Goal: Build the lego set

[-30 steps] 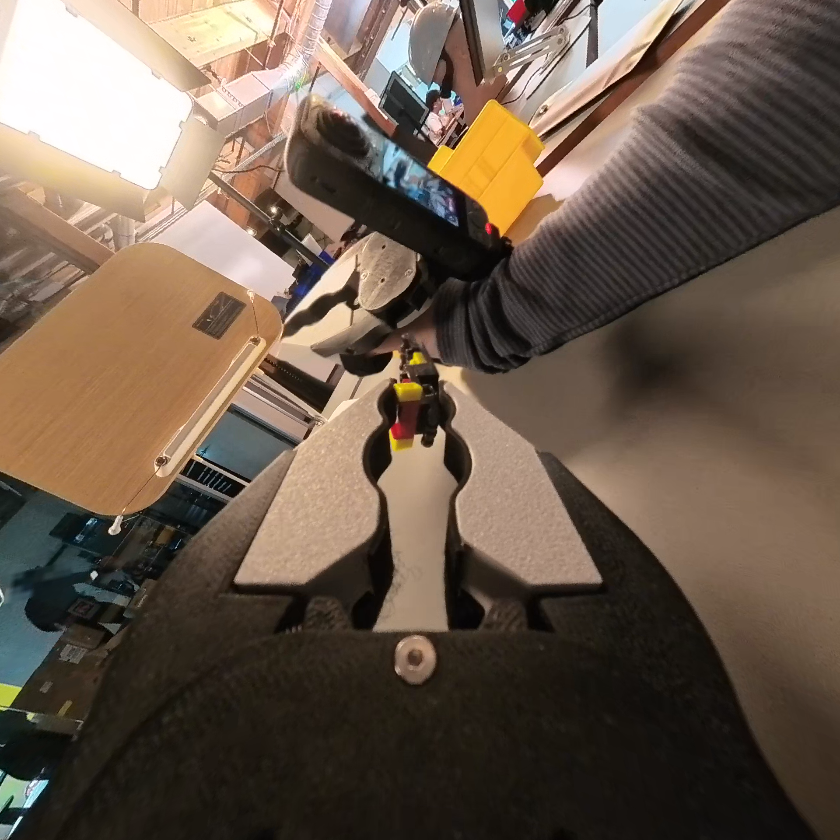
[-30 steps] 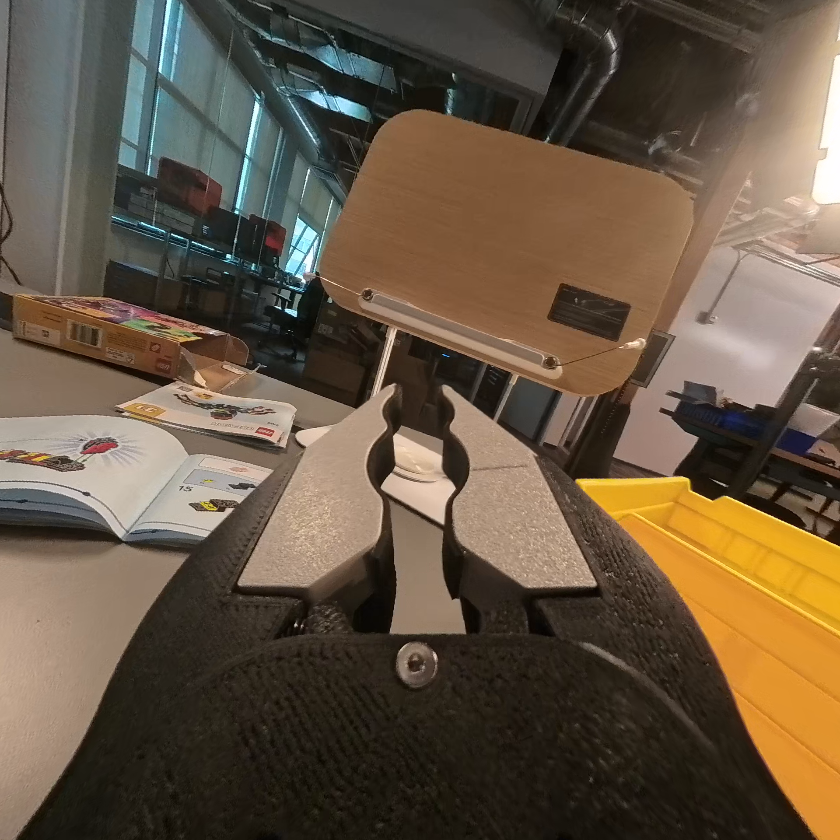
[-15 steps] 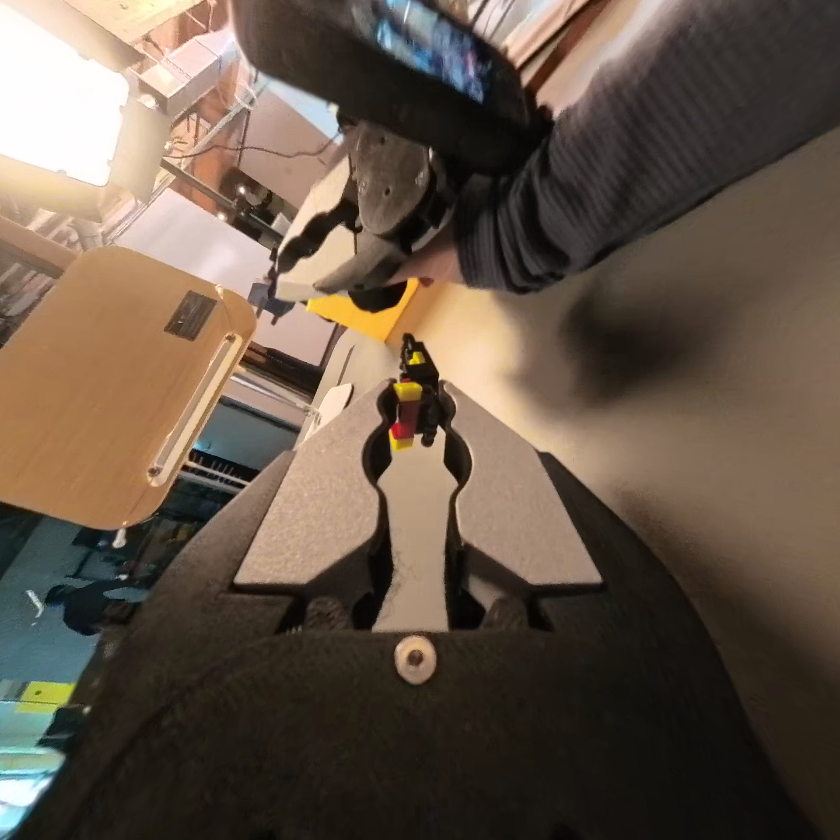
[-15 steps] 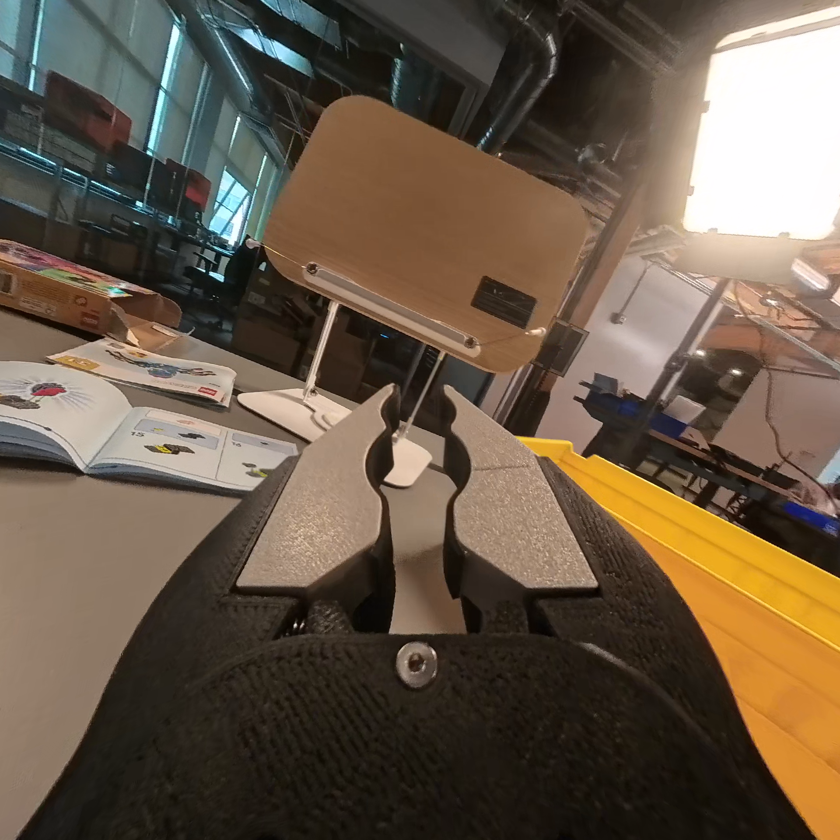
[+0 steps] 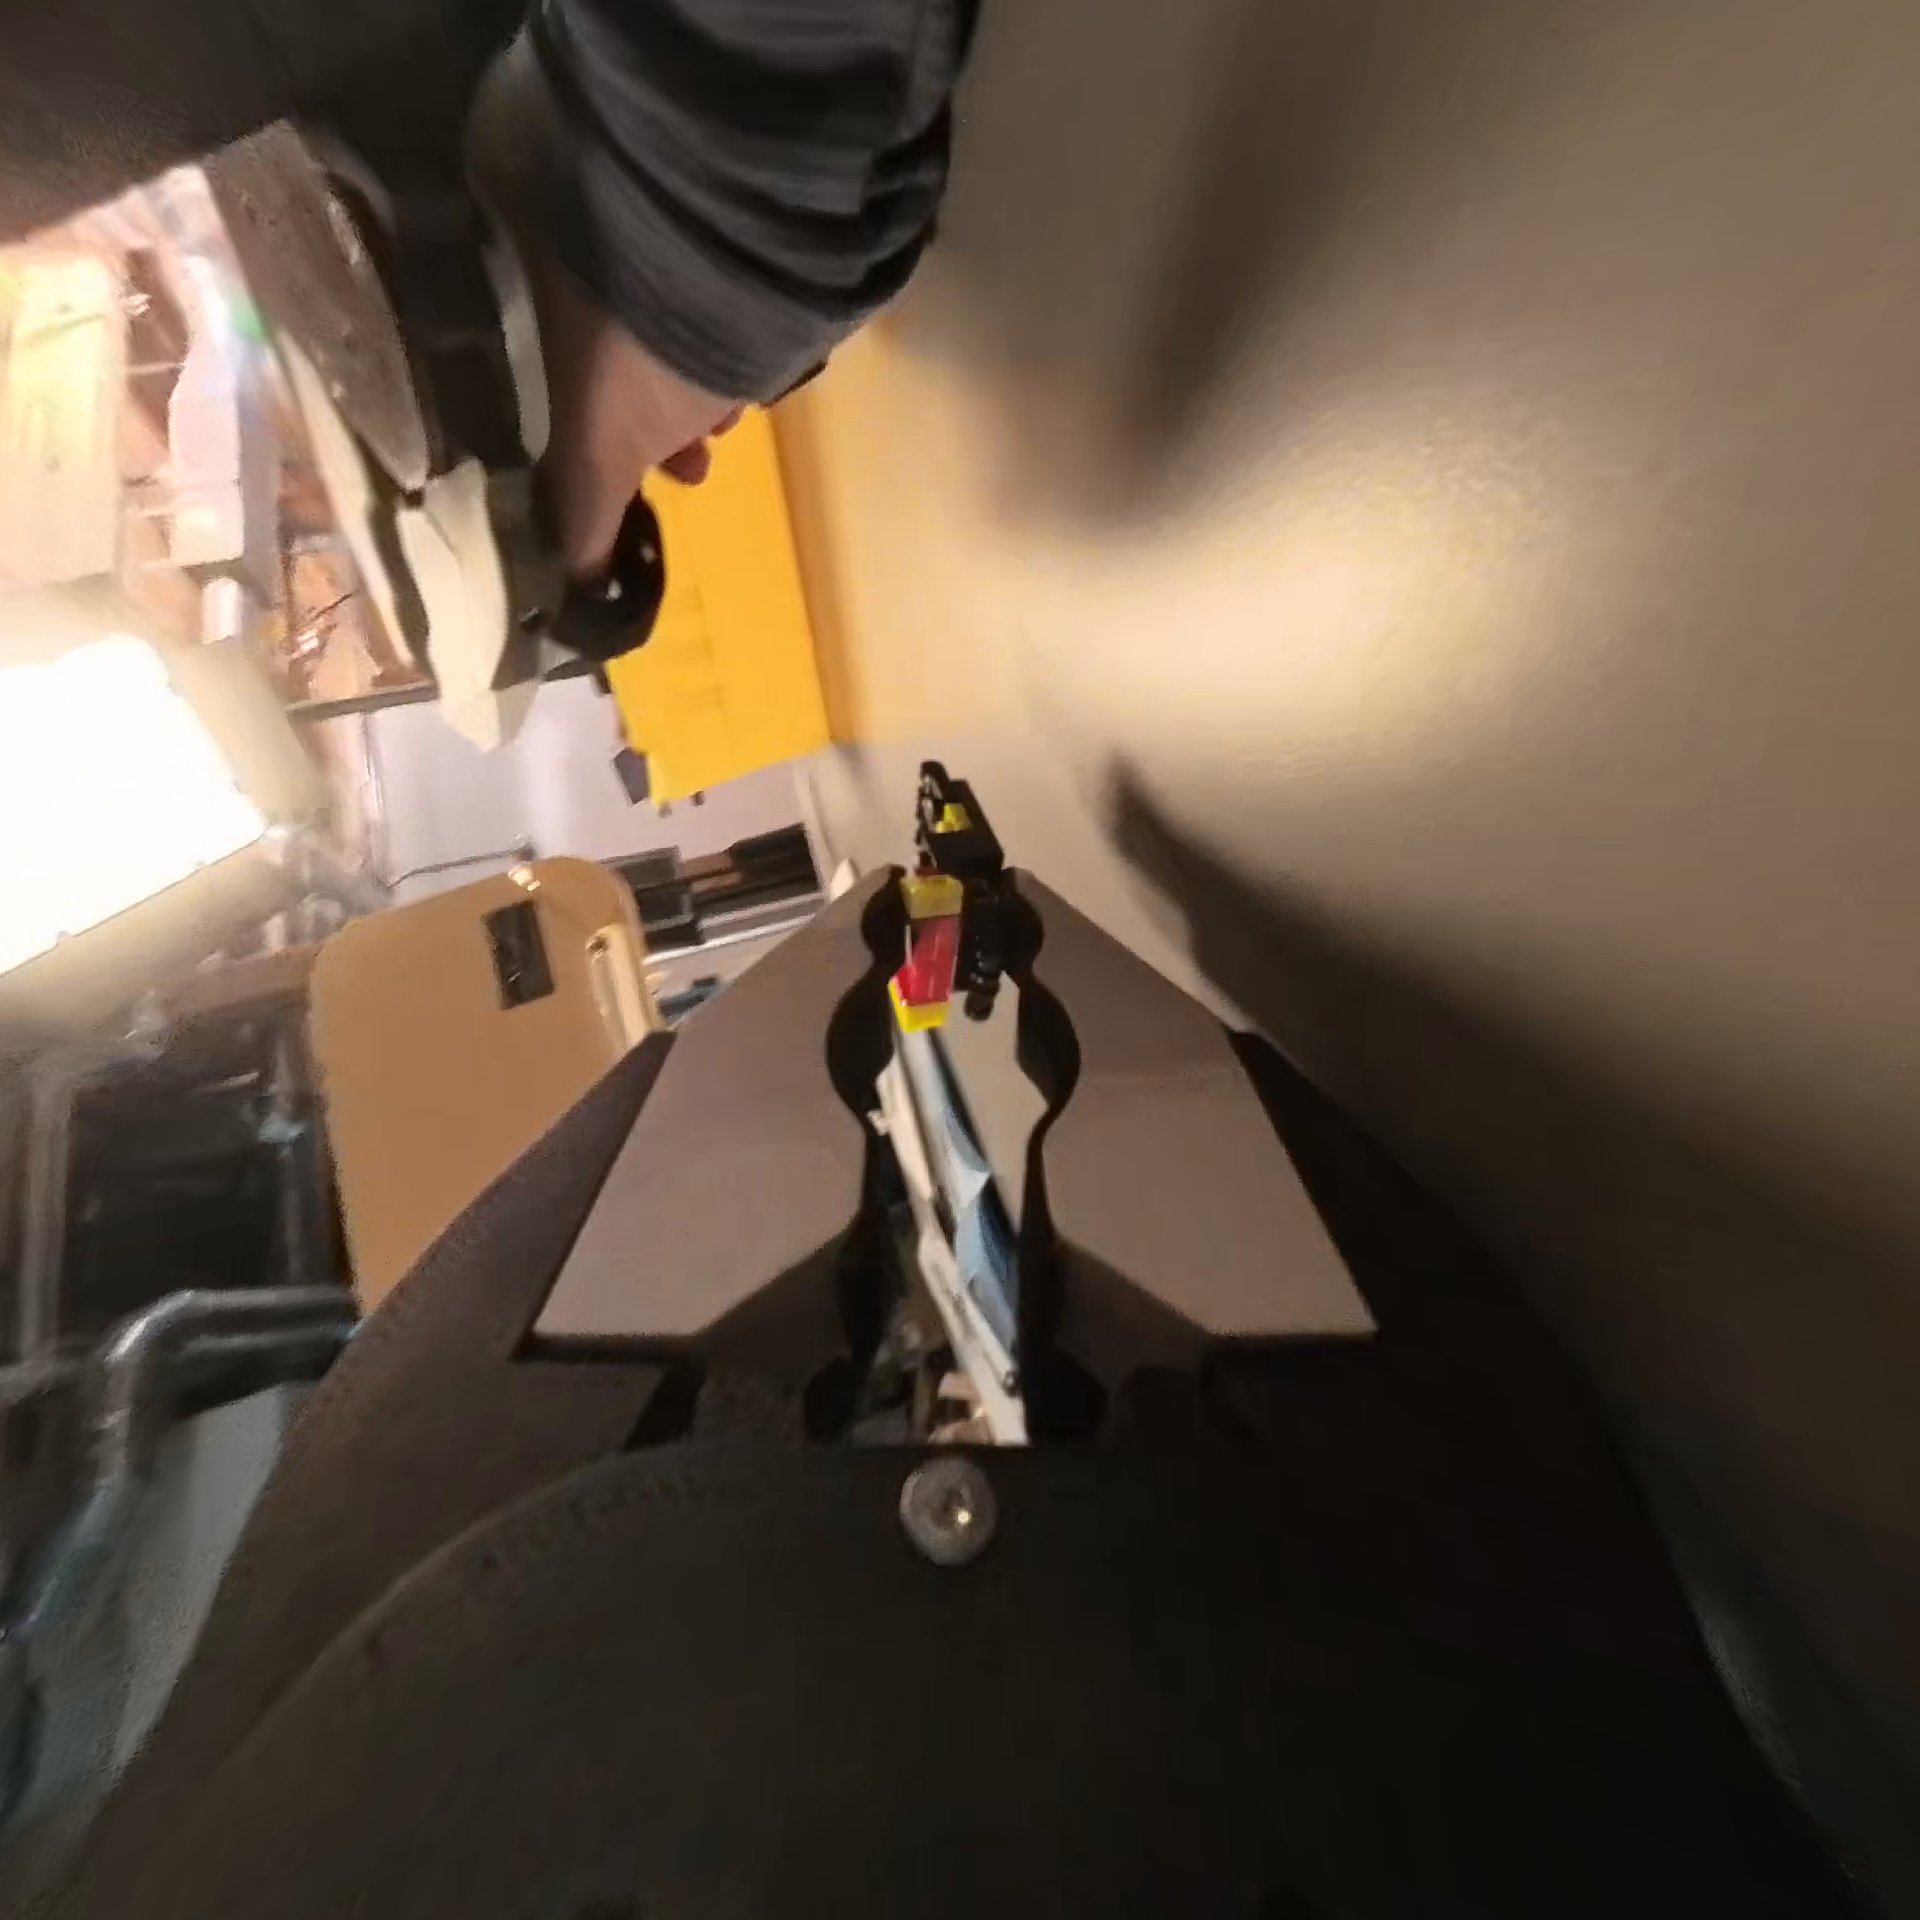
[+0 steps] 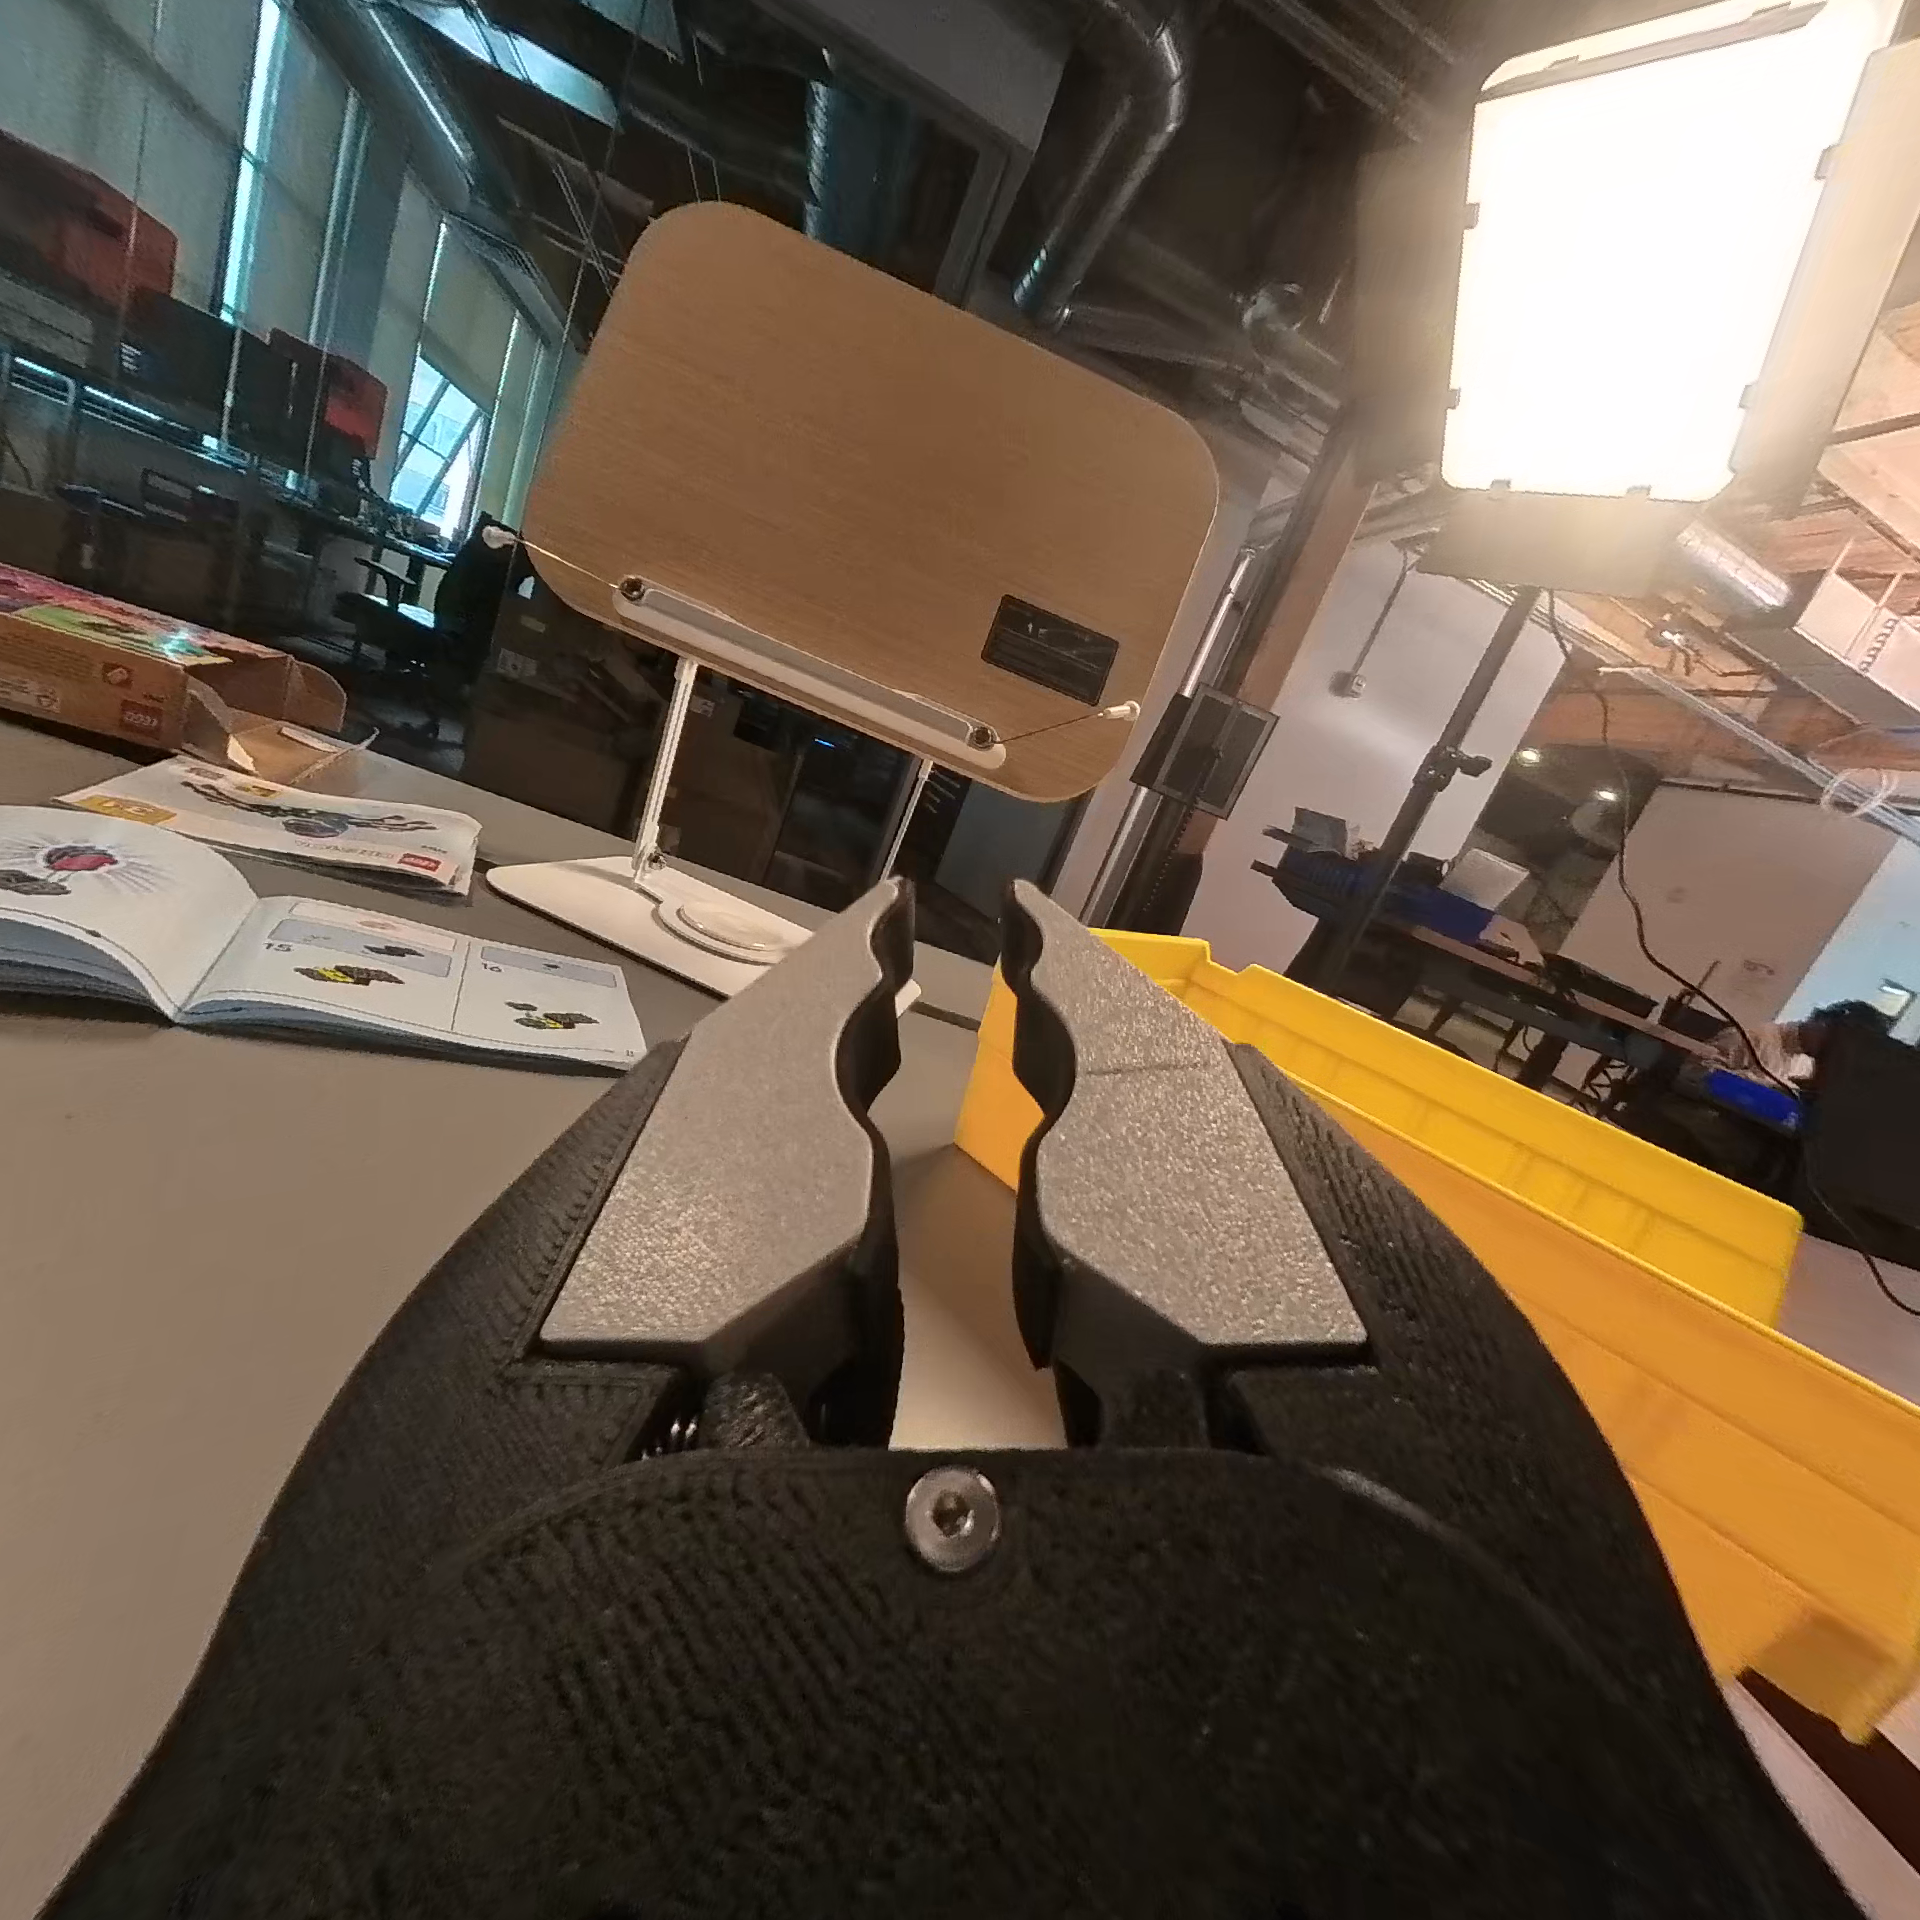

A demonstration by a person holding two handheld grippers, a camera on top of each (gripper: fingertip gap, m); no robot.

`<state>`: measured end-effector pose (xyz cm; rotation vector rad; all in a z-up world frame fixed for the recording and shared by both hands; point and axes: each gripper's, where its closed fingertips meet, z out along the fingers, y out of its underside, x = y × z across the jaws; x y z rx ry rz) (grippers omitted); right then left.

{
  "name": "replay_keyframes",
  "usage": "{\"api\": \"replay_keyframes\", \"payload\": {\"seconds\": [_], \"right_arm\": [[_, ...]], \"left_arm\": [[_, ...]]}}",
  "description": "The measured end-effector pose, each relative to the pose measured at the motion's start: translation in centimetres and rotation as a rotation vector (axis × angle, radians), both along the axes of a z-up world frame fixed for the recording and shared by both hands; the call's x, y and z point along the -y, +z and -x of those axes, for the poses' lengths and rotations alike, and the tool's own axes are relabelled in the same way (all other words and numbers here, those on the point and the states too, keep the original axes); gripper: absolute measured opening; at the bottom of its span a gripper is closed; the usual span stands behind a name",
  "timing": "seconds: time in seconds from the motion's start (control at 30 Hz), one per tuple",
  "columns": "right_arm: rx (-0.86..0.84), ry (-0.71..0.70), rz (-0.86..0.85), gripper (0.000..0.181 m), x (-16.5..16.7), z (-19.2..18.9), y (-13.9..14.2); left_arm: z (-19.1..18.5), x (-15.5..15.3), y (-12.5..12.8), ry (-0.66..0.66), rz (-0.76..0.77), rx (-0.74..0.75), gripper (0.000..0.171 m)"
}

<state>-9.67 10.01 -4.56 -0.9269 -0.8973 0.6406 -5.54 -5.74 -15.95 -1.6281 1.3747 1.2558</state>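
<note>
1. The left tool (image 5: 951,914) is pinching a small black, yellow and red lego build (image 5: 948,914) at its tips, rolled on its side, with the grey table (image 5: 1455,623) filling the right of its blurred view.
2. The right tool (image 6: 956,914) is holding nothing, its jaws spread a little, pointing over the table toward the corner of a yellow bin (image 6: 1403,1122).
3. In the left wrist view, the person's hand (image 5: 623,457) in a grey sleeve (image 5: 748,177) is carrying the other tool above the build, near the bin (image 5: 727,644).
4. An open manual (image 6: 312,935) is lying flat on the table at left, with a second booklet (image 6: 281,821) and the opened box (image 6: 135,675) behind it; a wooden book stand (image 6: 873,499) is standing empty beyond the tips.
5. The judgement here: the right tool is likely heading to the bin for the next piece while the left is keeping the build ready.
6. Risks: the build is being gripped only at the very tips, so a fast swing or a slack squeeze could be letting it twist or drop; pressing a new piece on against such a narrow hold could be popping bricks apart.
7. The bin's contents are hidden from here, so a blind reach could be closing on the wrong piece or on none.
</note>
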Motion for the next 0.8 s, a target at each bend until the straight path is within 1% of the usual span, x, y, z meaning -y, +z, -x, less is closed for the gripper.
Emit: {"api": "replay_keyframes", "payload": {"seconds": [0.07, 0.13, 0.2, 0.27, 0.37, 0.5, 0.67, 0.73, 0.8], "right_arm": [[0.006, 0.000, 0.000, 0.014, 0.0, 0.2, -0.1], [0.010, 0.004, -0.002, 0.014, 0.0, 0.3, -0.1], [0.012, 0.008, 0.001, 0.014, 0.0, 0.4, -0.2], [0.011, 0.013, 0.010, 0.014, -0.2, 0.5, -0.3], [-0.003, 0.023, 0.025, 0.014, -0.3, 0.4, -0.2], [-0.017, 0.040, 0.049, 0.014, -0.4, 0.3, -0.1], [-0.022, 0.061, 0.063, 0.014, -0.2, 0.2, -0.1], [-0.026, 0.065, 0.063, 0.014, -0.2, 0.1, -0.1], [-0.025, 0.068, 0.069, 0.015, -0.2, 0.2, -0.1]], "left_arm": [[-0.7, 0.6, -1.5, -0.045, 0.120, 0.047, 0.016], [-1.0, 0.7, -1.7, -0.057, 0.146, 0.095, 0.016], [-0.9, 0.7, -1.7, -0.036, 0.183, 0.170, 0.016], [-0.8, 0.8, -1.7, -0.028, 0.207, 0.202, 0.016], [-0.8, 1.2, -1.6, -0.022, 0.221, 0.219, 0.020], [-0.5, 2.1, -1.0, 0.007, 0.239, 0.285, 0.034], [-0.2, 4.0, -0.9, 0.024, 0.221, 0.259, 0.035], [-0.1, 4.5, -0.7, 0.049, 0.202, 0.275, 0.038], [-0.6, 5.1, -0.7, 0.062, 0.181, 0.322, 0.039]]}}
